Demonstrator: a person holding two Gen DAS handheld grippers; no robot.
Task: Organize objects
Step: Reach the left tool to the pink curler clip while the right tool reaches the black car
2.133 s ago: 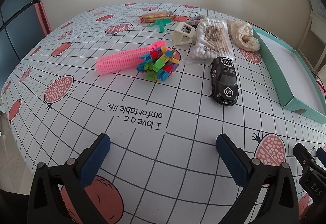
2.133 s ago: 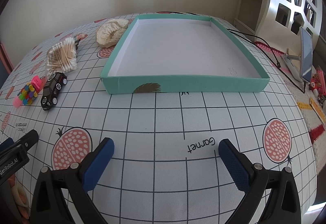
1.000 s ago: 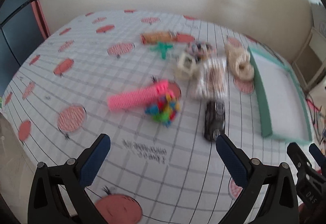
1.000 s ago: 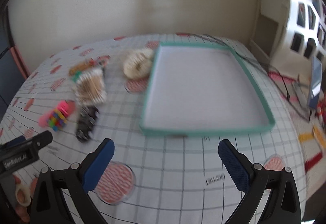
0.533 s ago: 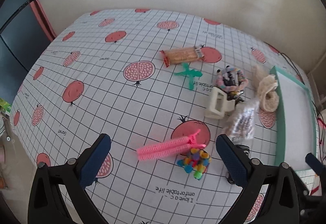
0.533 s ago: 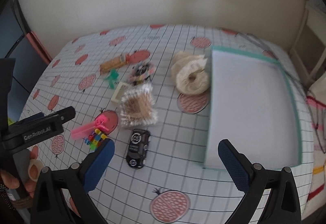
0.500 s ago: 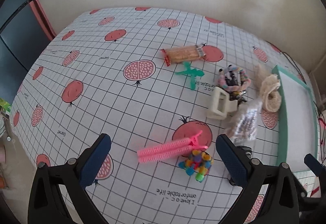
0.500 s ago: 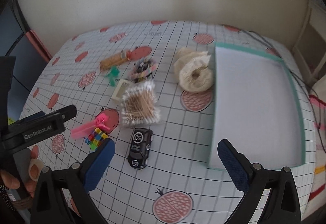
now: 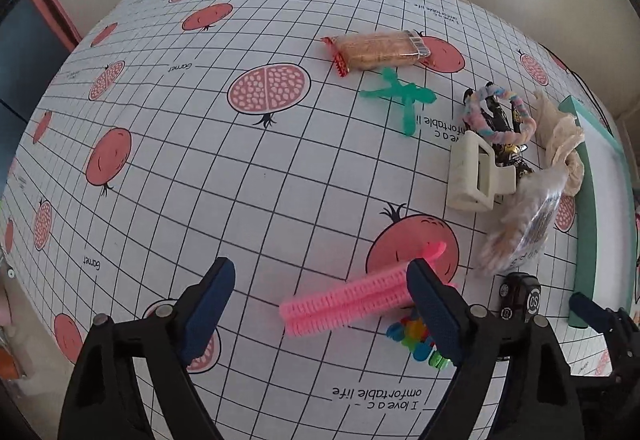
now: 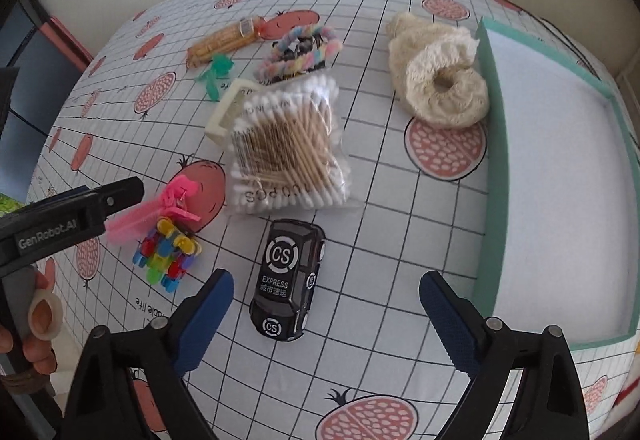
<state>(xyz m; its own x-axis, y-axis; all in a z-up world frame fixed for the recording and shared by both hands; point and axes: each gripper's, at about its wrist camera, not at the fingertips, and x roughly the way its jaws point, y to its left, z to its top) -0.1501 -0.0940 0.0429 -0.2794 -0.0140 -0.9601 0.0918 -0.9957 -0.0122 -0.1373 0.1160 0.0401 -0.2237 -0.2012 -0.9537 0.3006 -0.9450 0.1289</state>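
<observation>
My left gripper (image 9: 320,310) is open and hovers just above the table. A pink toothed hair clip (image 9: 352,300) lies between its fingers, nearer the right finger (image 9: 432,308). A cluster of small colourful clips (image 9: 416,336) lies partly hidden behind that finger. My right gripper (image 10: 326,320) is open above a black toy car (image 10: 288,280), whose rear end sits between the fingertips. Beyond the car lies a bag of cotton swabs (image 10: 288,151). At the right stands an empty teal tray (image 10: 492,159). Neither gripper holds anything.
A cream claw clip (image 9: 476,175), a pastel hair tie (image 10: 300,51), a green plastic piece (image 9: 400,95), a biscuit packet (image 9: 380,49) and a cream loofah ring (image 10: 440,79) lie farther back. A hand (image 10: 36,320) holds the left tool at the right view's left edge.
Both grippers rose high over the table, then came down. The left now hangs over the pink hair clip and the right over the toy car. No object has moved.
</observation>
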